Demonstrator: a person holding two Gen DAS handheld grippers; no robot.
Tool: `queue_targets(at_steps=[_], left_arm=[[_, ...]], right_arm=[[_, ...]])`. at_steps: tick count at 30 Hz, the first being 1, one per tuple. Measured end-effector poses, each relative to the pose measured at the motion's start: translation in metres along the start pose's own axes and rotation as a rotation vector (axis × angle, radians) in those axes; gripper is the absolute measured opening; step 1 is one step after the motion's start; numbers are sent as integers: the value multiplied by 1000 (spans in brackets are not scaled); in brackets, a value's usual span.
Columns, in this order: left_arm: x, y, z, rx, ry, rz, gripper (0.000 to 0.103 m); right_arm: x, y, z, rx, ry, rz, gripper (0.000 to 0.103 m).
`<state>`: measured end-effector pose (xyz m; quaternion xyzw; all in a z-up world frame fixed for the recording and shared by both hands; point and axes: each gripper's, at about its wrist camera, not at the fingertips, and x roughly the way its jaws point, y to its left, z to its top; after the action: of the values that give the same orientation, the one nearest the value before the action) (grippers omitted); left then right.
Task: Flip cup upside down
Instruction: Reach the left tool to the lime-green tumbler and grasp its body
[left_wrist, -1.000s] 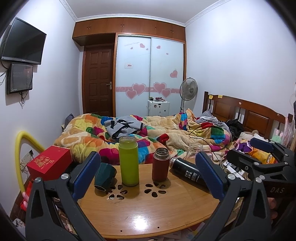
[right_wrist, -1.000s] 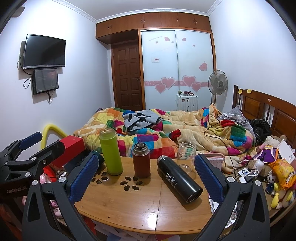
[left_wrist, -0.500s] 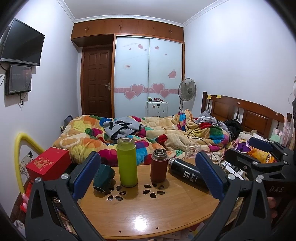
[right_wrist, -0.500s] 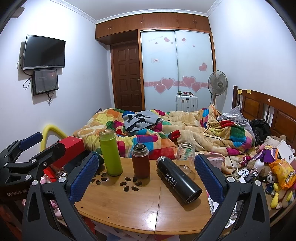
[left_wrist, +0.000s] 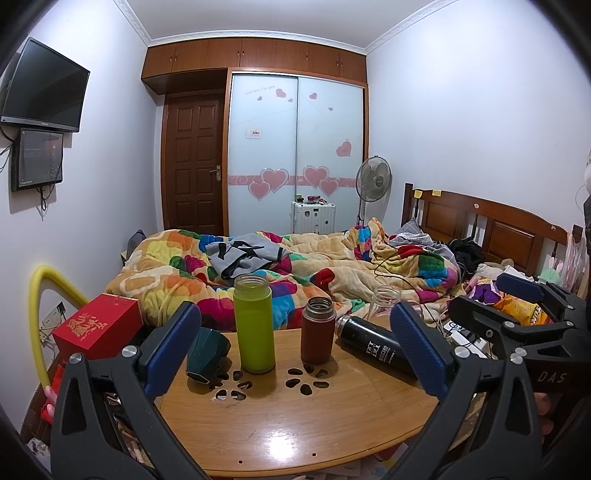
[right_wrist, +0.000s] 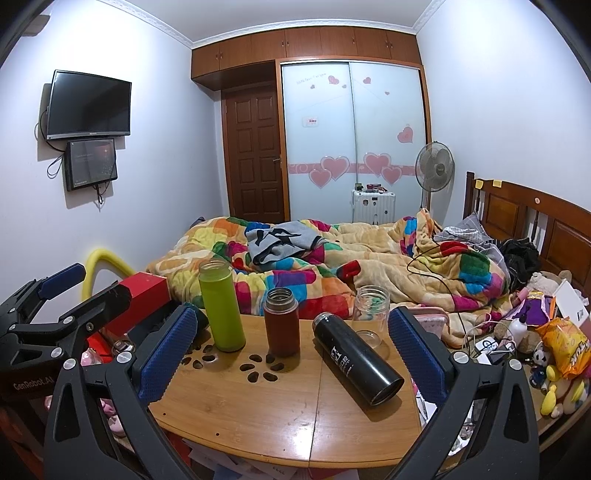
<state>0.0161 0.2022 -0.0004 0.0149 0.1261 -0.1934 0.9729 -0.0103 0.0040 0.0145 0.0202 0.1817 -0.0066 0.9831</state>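
Observation:
A round wooden table (left_wrist: 295, 424) holds several cups. A dark green cup (left_wrist: 207, 354) lies on its side at the left. A green bottle (left_wrist: 254, 328) and a dark red bottle (left_wrist: 317, 335) stand upright and open. A black flask (right_wrist: 356, 358) lies on its side, and a clear glass jar (right_wrist: 370, 314) stands behind it. My left gripper (left_wrist: 295, 350) is open and empty, held in front of the bottles. My right gripper (right_wrist: 291, 354) is open and empty, facing the red bottle and black flask. Each gripper shows at the edge of the other's view.
A bed with a colourful blanket (right_wrist: 332, 266) lies right behind the table. A red box (left_wrist: 98, 326) and a yellow tube (left_wrist: 40, 295) are at the left. Snack bags, toys and cables (right_wrist: 546, 339) clutter the right side. Papers lie under the table's front edge.
The left wrist view has shifted slightly, so the table objects sit a little lower and left. Both grippers stay open. No object on the table has moved.

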Motion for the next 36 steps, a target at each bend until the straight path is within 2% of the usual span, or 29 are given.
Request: queue_targets(at_steps=[9,13,22,25,31,33,36], left_arm=[[2,-2,2,1,0,-1,103],[18,8,2,-30,40,2,103],[123,62,-26,-138,249,14,103],[162,66,-40,-108,278,37,103],[228,61,-44,-26,291,58,103],[243,60,-44,-9,295,62,89],[258,57,-45,8,319,75,74]], right_arm=[[0,0,1,0,-4,-3,103],[2,-2,3,5,-3,-4,103],[30,-24,-3,53,44,-3,103],[44,-30,-11,63,78,5,103],[71,-38,-26,74,137,13,103],[78,-40,-31,73,155,14,103],[88,-43,-38,66,179,15,103]])
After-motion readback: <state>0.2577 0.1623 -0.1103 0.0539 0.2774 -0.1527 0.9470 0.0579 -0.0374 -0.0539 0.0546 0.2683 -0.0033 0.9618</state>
